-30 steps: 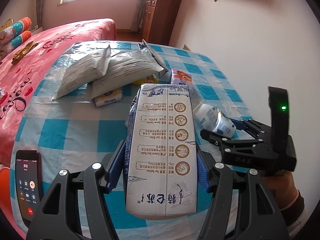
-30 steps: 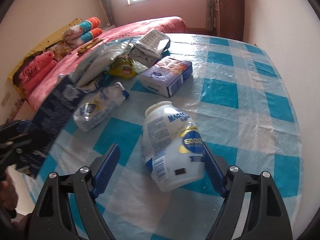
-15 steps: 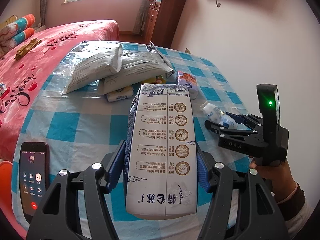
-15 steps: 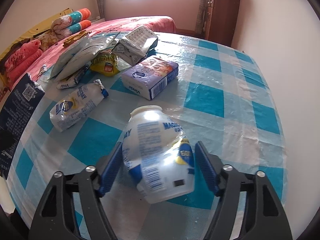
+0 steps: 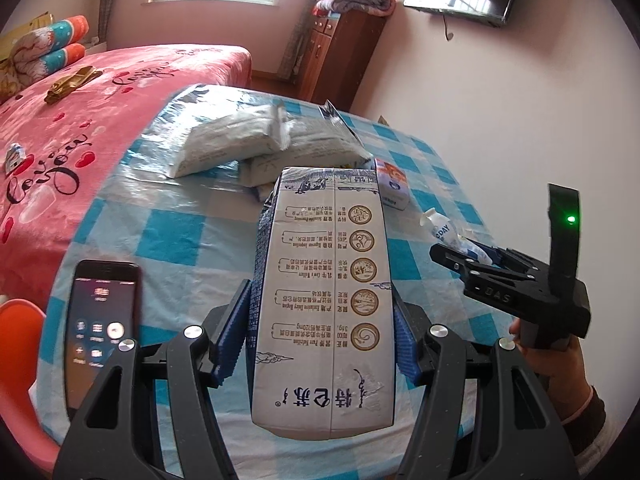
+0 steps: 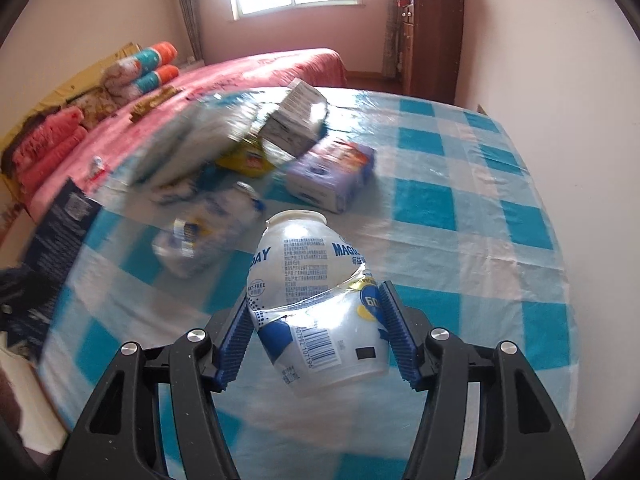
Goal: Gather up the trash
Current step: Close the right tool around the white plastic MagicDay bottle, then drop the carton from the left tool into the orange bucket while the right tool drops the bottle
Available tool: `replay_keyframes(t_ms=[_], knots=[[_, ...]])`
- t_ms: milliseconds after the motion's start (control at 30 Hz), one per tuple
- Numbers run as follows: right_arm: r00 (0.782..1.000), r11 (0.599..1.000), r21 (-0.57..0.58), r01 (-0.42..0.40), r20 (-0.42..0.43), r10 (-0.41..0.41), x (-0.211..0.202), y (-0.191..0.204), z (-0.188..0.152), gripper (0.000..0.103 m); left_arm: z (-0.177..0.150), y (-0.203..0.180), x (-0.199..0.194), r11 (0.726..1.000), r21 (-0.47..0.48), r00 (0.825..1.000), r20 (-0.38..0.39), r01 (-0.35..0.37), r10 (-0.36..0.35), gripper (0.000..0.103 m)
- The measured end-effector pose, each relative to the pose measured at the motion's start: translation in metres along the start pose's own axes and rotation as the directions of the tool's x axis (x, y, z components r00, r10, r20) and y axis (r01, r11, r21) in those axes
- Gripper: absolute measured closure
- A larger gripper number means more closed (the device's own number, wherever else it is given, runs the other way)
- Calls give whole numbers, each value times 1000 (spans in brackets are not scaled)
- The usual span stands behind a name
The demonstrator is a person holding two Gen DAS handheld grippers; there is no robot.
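Note:
My left gripper (image 5: pixel 320 332) is shut on a tall white and blue milk carton (image 5: pixel 324 300), held above the near edge of the blue checked table (image 5: pixel 172 232). My right gripper (image 6: pixel 316 336) is shut on a crushed white plastic yogurt bottle (image 6: pixel 312 300), lifted off the table. The right gripper also shows in the left wrist view (image 5: pixel 476 260), at the right, with the bottle (image 5: pixel 440 232) in its fingers. The carton's dark side shows at the left of the right wrist view (image 6: pixel 60 232).
On the table lie white bags (image 5: pixel 224 144), a purple box (image 6: pixel 328 176), a yellow packet (image 6: pixel 248 160), a small white pack (image 6: pixel 204 236) and a phone (image 5: pixel 100 328). A pink bed (image 5: pixel 60 128) stands left, a wooden cabinet (image 5: pixel 336 60) behind, a wall right.
My right gripper has closed on the yogurt bottle and lifted it off the table. My left gripper has pulled back and up with the carton.

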State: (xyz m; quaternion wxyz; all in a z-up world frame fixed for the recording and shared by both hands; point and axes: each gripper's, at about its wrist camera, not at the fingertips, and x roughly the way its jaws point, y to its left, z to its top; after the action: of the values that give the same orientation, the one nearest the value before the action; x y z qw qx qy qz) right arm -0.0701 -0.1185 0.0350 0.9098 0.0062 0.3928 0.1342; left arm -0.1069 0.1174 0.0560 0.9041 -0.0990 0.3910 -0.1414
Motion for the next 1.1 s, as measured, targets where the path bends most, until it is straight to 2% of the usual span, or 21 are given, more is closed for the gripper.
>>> replay_keyframes(t_ms=[167, 300, 400, 500, 700, 767, 833, 933, 1067, 1100], knots=[[992, 991, -27, -129, 8, 129, -14, 46, 10, 41, -2, 24, -27, 999, -42, 998, 53, -12, 14, 40], [971, 965, -105, -240, -12, 240, -20, 102, 24, 41, -8, 53, -56, 994, -91, 993, 99, -51, 61, 40], [944, 927, -182, -329, -40, 327, -21, 154, 32, 41, -15, 84, -82, 983, -145, 983, 132, -109, 128, 40], [907, 868, -264, -420, -95, 410, -17, 214, 37, 41, -25, 116, -103, 964, -204, 967, 153, -170, 203, 40], [846, 761, -370, -533, -213, 489, 7, 314, 32, 41, -56, 188, -134, 889, -350, 923, 134, -296, 360, 40], [832, 734, -392, -554, -246, 497, 16, 339, 29, 41, -69, 212, -137, 853, -394, 905, 106, -341, 411, 40], [816, 707, -407, -578, -287, 502, 28, 364, 26, 41, -83, 231, -138, 828, -431, 898, 80, -360, 432, 40], [805, 679, -433, -593, -328, 494, 43, 397, 19, 41, -101, 257, -134, 788, -480, 888, 40, -385, 458, 40], [790, 661, -434, -612, -378, 484, 62, 423, 9, 40, -123, 280, -127, 746, -528, 881, -7, -405, 473, 40], [789, 660, -435, -613, -381, 483, 66, 428, 8, 35, -128, 285, -124, 736, -536, 878, -22, -414, 478, 40]])
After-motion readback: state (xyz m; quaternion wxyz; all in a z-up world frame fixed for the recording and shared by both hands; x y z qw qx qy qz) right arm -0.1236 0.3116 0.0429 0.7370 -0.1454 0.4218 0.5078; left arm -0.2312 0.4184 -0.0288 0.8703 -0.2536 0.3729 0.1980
